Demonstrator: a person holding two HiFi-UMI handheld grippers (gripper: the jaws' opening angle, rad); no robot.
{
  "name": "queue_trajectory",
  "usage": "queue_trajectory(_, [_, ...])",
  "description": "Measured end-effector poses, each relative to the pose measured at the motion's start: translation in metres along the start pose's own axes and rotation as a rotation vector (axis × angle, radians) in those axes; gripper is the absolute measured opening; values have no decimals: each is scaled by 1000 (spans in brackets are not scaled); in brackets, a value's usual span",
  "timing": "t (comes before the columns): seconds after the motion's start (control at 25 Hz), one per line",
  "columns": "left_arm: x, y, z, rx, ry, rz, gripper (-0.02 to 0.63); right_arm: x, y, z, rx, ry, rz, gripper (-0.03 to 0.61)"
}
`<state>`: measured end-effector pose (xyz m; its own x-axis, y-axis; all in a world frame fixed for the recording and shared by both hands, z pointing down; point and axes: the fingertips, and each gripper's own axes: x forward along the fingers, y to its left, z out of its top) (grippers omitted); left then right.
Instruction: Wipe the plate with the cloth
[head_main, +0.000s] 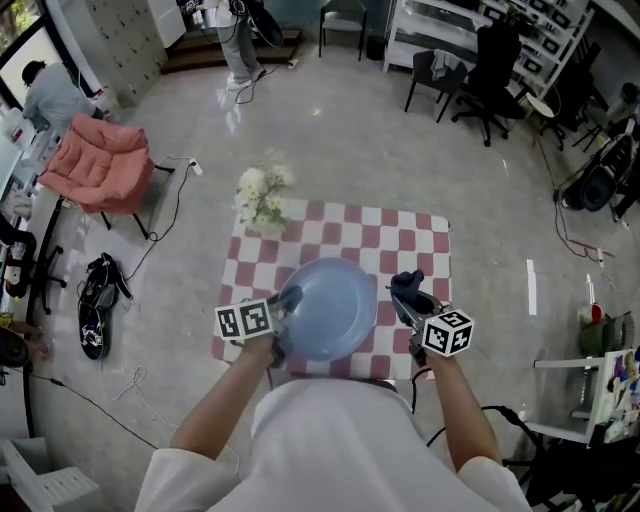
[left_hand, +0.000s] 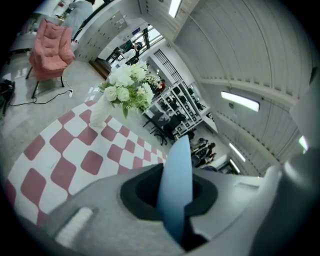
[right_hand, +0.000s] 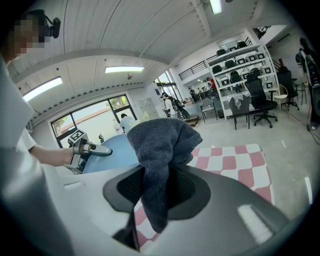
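Standing over the red-and-white checked bench (head_main: 400, 240), a person holds a round pale-blue plate (head_main: 330, 305) above it, the left gripper (head_main: 286, 300) with its fingers clamped on the plate's left rim. The right gripper (head_main: 404, 287) has its fingers pinched on a bunched dark-grey cloth (right_hand: 162, 142), near the plate's right rim. A bunch of white flowers (head_main: 262, 195) sits at the bench's far left corner.

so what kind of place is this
Probably an open lab or studio workspace, not a home: white shelving racks, black office chairs, loose cables across the floor, and a lone checkered table in the middle.
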<state>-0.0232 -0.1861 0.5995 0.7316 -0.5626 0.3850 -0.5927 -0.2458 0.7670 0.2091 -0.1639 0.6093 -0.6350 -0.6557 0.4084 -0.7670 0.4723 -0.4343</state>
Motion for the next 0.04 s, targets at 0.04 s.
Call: queue_trajectory(0.04, [0, -1, 0, 1, 1, -1, 37, -1, 0, 0, -1, 0, 0, 114])
